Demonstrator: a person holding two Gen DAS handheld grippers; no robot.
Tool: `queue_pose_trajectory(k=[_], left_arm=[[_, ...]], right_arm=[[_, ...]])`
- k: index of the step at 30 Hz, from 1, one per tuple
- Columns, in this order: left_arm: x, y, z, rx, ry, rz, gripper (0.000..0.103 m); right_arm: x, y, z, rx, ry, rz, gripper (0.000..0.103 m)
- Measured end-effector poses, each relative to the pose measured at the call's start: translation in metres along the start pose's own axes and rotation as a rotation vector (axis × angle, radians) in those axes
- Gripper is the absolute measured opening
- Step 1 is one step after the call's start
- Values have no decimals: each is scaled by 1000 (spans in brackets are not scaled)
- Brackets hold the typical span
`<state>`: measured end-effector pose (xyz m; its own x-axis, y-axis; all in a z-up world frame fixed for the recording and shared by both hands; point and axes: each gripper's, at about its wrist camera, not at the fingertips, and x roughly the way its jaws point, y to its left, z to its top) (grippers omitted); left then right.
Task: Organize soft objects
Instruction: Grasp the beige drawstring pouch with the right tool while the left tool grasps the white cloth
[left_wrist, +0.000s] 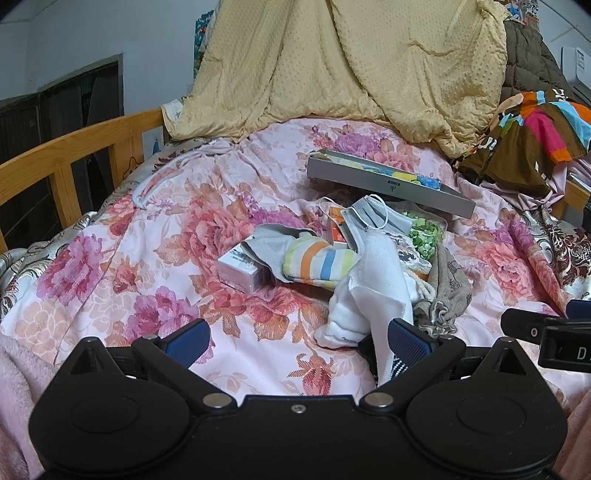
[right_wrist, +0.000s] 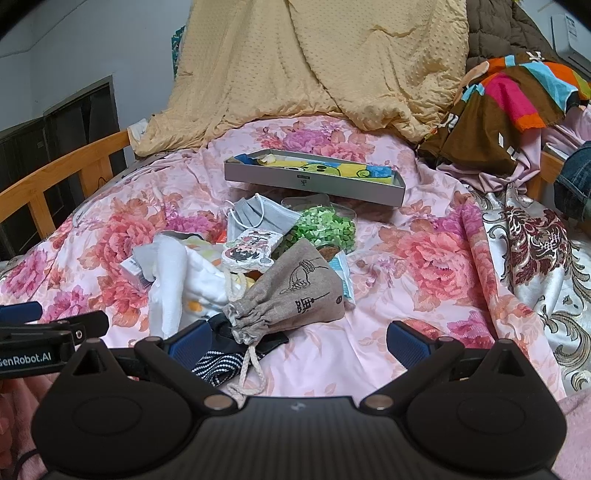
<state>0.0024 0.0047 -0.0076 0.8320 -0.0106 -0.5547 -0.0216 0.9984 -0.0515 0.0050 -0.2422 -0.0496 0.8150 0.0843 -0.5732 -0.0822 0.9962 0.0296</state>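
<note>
Logging a bed pile: my left tongs (left_wrist: 297, 338) and right tongs (right_wrist: 297, 338) both gape wide, gripping nothing. White cloth (left_wrist: 376, 280) drapes by the left one's fingertip; drawstring pouch (right_wrist: 291, 295), grey mask (right_wrist: 255, 218) on the floral bedspread (right_wrist: 424, 258).

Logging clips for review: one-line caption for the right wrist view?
Open right hand-held gripper hovers over a floral bedspread, near a drawstring pouch, face mask and grey tray.

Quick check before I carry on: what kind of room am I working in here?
Most likely a bedroom: the pile lies on a bed with a floral sheet, a wooden bed rail on one side, and a yellow quilt heaped behind.
</note>
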Motion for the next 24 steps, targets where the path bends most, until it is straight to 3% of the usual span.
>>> queue_pose_trajectory(k=[6,10,15,19,24], left_arm=[[12,12,11,-30,56,-88,102],[26,5,24,47,78,-131,102],[42,-10,30,155,117,-205,101],[59,-22,26,191,147,-238,94],[79,-27,25,174,181,-256,71]], right_arm=[[2,-4,15,-49,6,70,103],[18,-2,32,-139,37,95,103],[49,-8,48,-150,112,140,103],[77,-16,52,-128,183,181,99],[107,-23,49,-68,267,248,95]])
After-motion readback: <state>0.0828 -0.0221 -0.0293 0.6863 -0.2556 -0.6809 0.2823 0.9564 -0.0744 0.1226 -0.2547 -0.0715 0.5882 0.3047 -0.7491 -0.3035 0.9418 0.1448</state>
